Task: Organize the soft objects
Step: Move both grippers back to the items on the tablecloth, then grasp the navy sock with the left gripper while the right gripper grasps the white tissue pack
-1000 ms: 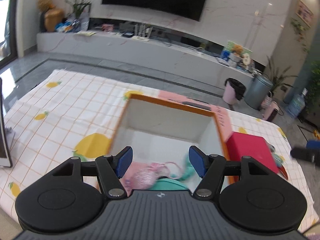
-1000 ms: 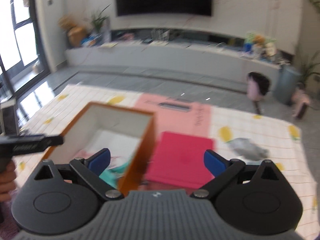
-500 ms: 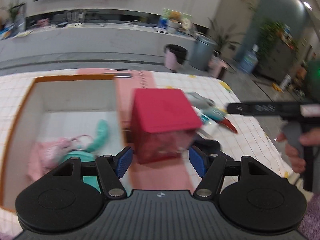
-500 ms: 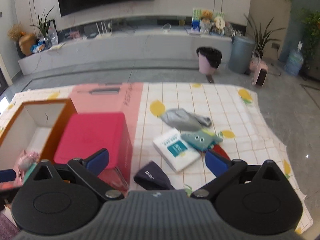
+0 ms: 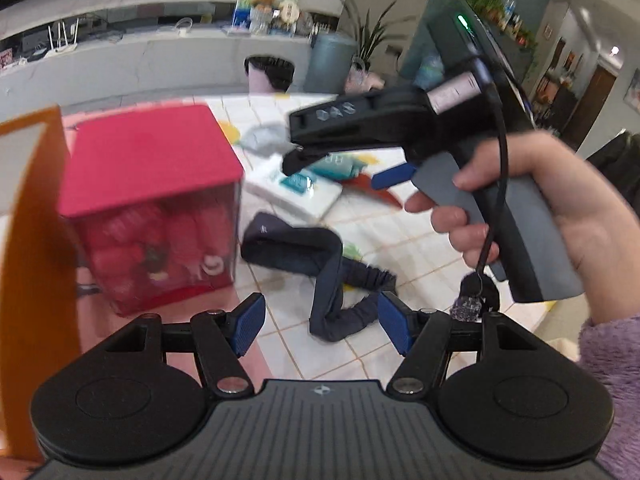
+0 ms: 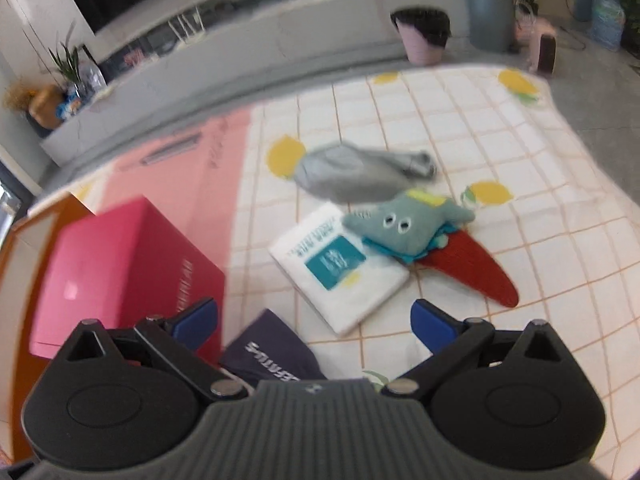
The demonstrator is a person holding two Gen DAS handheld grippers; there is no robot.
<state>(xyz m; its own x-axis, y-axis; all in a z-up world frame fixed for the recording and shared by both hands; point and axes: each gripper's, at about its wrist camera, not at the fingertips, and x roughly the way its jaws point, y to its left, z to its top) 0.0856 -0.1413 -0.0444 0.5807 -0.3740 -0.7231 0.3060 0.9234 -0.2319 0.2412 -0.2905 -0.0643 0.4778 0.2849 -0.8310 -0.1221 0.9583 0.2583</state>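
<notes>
Both my views swung right since earlier, off orange box [image 5: 28,280]. My left gripper [image 5: 320,326] and right gripper [image 6: 314,322] wide, empty. On cloth: one navy band [image 5: 320,268], one grey sock [image 6: 360,174], one teal plush [image 6: 404,226], one white pack [image 6: 340,272], beside one red box [image 6: 116,264].

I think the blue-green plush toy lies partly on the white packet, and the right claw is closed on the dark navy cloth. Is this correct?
Not fully. The blue-green plush toy does lie partly on the white packet, but the right claw is open and holds nothing. The dark navy cloth lies loose on the tablecloth under it. The right wrist view shows this.
</notes>
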